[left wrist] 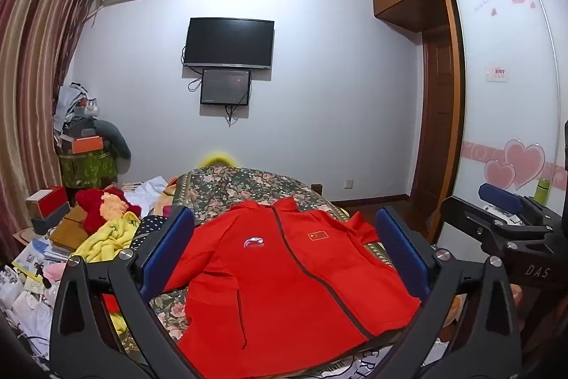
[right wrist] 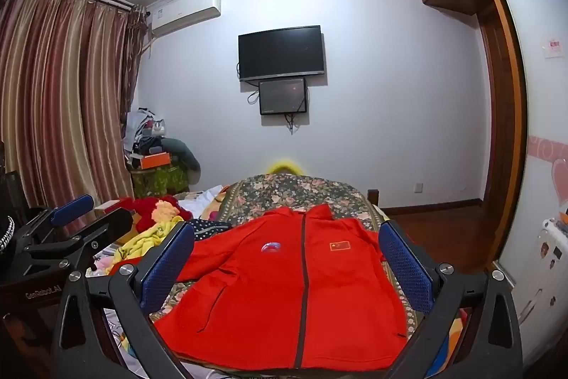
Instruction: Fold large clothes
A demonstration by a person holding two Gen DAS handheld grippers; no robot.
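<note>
- Red jacket (left wrist: 284, 276) is lying front side up, zipped, spread flat on the floral bedspread (left wrist: 227, 187) of the bed; collar pointing toward the far wall, hem nearest the cameras.
- Flag patch (left wrist: 318, 235) and round badge (left wrist: 254, 242) are sitting on either side of the jacket's dark zipper (right wrist: 302, 276).
- Left gripper (left wrist: 284, 247) is hovering above the jacket's hem side, fingers (left wrist: 167, 247) spread wide, gripping nothing.
- Right gripper (right wrist: 287, 258) is hovering likewise above the jacket, fingers (right wrist: 404, 265) spread wide, gripping nothing.
- Each gripper is showing at the edge of the other's view, side by side and apart.
- Yellow cloth (left wrist: 106, 237) and a red fluffy item (left wrist: 96, 201) are piling up left of the jacket, off the bedspread.
- Wall television (left wrist: 229, 43) is hanging beyond the jacket's collar, a smaller screen (left wrist: 225, 87) just below it.
</note>
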